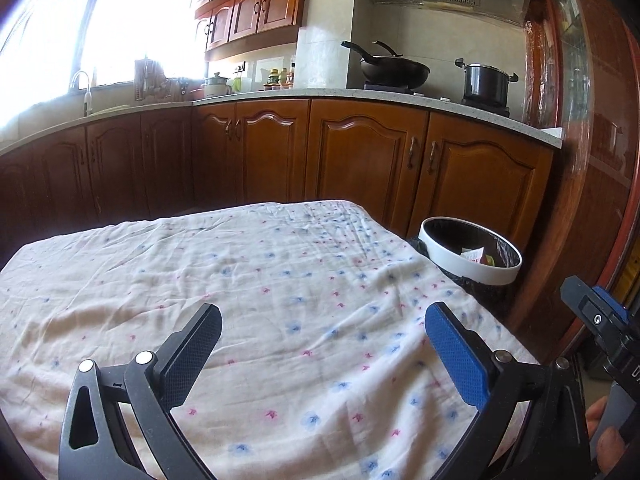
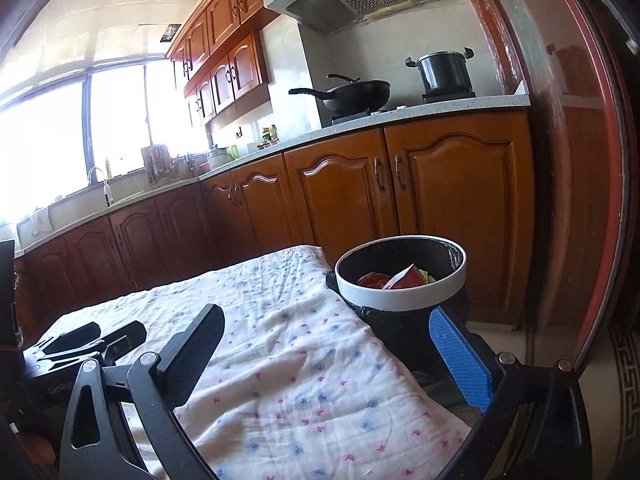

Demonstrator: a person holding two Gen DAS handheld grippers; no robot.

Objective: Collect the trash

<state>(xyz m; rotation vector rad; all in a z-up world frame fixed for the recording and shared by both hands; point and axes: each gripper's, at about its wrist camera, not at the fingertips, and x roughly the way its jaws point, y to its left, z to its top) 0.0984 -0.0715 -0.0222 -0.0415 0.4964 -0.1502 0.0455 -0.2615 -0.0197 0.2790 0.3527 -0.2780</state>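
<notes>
A wrinkled cloth [image 1: 248, 280], thin white cotton dotted with small blue and pink flowers, covers the table. Past its far right corner stands the bin [image 1: 472, 264], round, with a smooth white ring for a rim and a crinkly black liner tucked under it. Inside lies the trash [image 2: 400, 278]: a red wrapper with a white edge, something round and red, and a bit of green (too small to tell what it is).

The left gripper [image 1: 324, 320] hangs over the cloth with its jaws spread wide and nothing between them. One pad is black with a fine mesh grain, the other blue with the same grain. The bin sits ahead and to the right of the blue pad, apart from it.

The right gripper [image 2: 328, 322] is likewise spread wide and empty, over the cloth's right edge. The bin stands just beyond it, its white rim right above the blue finger's tip in this view, the trash well inside the liner.

Behind are glossy wooden cabinets [image 1: 360, 152], a speckled pale counter [image 1: 248, 98], a dark wok [image 1: 394, 70] and a steel pot [image 1: 484, 84].
</notes>
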